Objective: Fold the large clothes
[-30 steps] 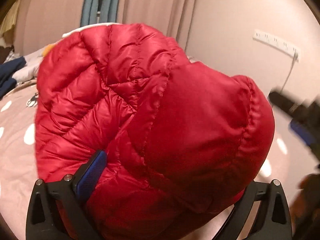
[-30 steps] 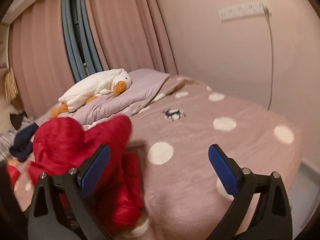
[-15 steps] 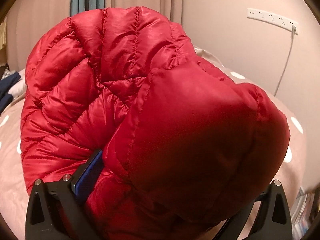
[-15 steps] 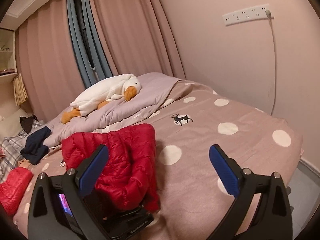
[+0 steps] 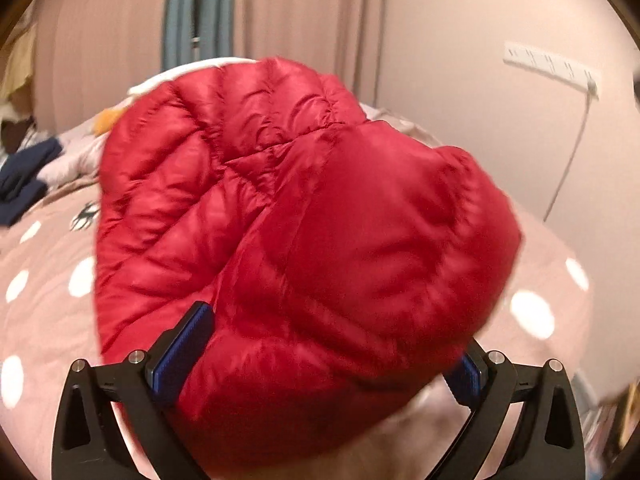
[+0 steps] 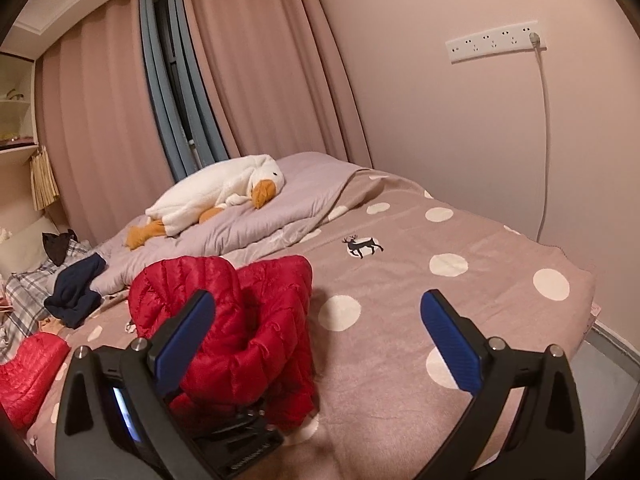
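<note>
Carrying a bunched red down jacket over the polka-dot bedspread, you worked the left gripper with its blue pads spread wide around the bundle; whether they pressed the fabric or merely cradled it could not be told from either view. The jacket filled most of the left wrist view and, seen from the right wrist camera, stood in a crumpled mound on the near-left part of the bed, right above the left tool's body. Your right gripper hung over the spread with its fingers wide apart and nothing between them.

By the look of it, the fold had not begun: this was the gathering and positioning stage. The next move likely called for setting the jacket down on the bare spread and pulling it flat, the right gripper taking a hem or sleeve.

Counted in the room: one jacket in hand, a second red garment at the bed's left edge, one dark blue garment, one plush goose, one wall socket strip with one cable.
</note>
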`<control>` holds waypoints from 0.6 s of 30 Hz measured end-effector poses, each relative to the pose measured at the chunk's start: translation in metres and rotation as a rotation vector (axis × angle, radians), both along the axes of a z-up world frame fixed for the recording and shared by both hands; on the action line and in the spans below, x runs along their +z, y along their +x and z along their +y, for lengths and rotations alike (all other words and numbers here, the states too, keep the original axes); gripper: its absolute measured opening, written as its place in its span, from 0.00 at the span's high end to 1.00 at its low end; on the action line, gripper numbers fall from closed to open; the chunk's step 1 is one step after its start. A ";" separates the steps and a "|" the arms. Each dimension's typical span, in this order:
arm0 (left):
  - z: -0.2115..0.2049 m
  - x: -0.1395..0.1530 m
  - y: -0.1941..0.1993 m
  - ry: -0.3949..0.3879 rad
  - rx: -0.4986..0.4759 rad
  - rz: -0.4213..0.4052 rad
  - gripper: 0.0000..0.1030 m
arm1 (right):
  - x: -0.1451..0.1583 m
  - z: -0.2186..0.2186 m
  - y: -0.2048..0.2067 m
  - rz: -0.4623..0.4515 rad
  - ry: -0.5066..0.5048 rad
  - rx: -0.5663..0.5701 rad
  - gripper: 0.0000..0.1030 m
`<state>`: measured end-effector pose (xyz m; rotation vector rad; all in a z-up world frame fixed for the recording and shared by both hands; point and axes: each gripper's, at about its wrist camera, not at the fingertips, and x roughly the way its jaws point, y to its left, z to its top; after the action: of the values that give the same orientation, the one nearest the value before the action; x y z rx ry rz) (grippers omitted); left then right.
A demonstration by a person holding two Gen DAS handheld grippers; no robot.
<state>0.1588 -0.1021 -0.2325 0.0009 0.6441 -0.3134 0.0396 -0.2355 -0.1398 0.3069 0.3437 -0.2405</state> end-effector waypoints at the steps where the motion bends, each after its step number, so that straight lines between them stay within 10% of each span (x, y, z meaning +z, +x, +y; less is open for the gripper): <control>1: 0.003 0.005 -0.005 -0.010 0.005 -0.001 0.02 | 0.002 0.001 -0.002 -0.003 -0.004 0.005 0.01; 7: 0.010 0.047 -0.053 0.003 0.004 -0.100 0.02 | 0.003 0.006 -0.004 0.010 -0.018 -0.002 0.01; 13: 0.059 0.063 -0.050 -0.189 0.136 -0.102 0.02 | 0.001 0.009 -0.001 0.021 -0.005 0.005 0.01; 18: 0.105 0.037 -0.018 -0.247 0.349 0.005 0.48 | -0.004 0.011 0.005 0.030 0.013 0.027 0.01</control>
<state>0.1408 0.0028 -0.1957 -0.3457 0.5948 -0.0539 0.0446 -0.2246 -0.1434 0.3110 0.3792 -0.2168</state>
